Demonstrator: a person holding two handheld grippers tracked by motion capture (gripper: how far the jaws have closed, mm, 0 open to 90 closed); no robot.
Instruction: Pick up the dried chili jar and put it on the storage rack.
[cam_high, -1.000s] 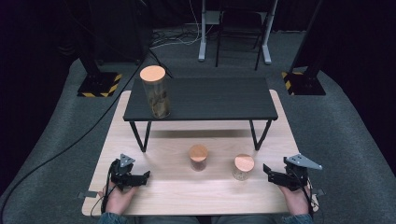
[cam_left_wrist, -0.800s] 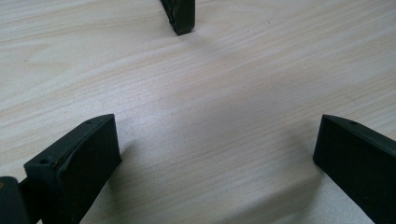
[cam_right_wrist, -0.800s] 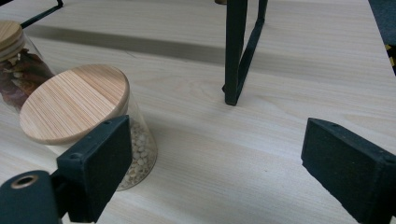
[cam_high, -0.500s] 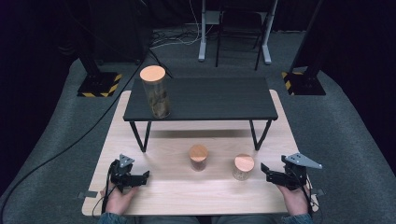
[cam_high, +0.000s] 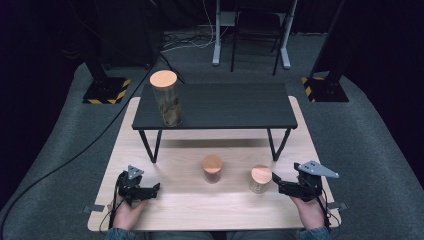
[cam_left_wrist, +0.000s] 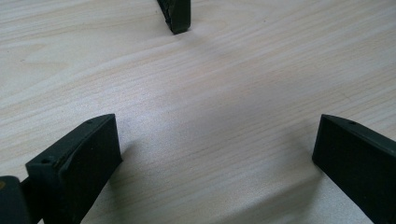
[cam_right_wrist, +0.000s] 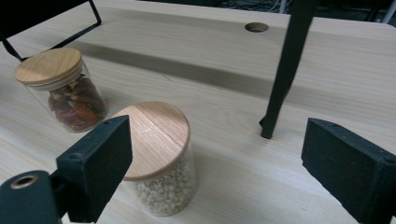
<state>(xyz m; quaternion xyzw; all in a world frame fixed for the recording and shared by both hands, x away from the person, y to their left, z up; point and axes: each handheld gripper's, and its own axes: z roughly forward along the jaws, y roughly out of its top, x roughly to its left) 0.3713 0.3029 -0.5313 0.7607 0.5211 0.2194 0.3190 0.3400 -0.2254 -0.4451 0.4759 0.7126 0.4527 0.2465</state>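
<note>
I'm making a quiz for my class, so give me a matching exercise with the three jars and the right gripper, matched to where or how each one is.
Things:
1. tall jar
2. jar of reddish pieces
3. jar of pale grains
4. right gripper

Descriptions:
A. open, holding nothing
B. on the black raised shelf
C. on the wooden table, nearest the right gripper
D. on the wooden table, near its middle

Pairs: 1-B, 2-D, 3-C, 4-A

In the right gripper view, part of the pale-filled jar (cam_right_wrist: 161, 158) is hidden behind one jaw, and the black leg (cam_right_wrist: 285, 70) is cut off by the top edge.
</note>
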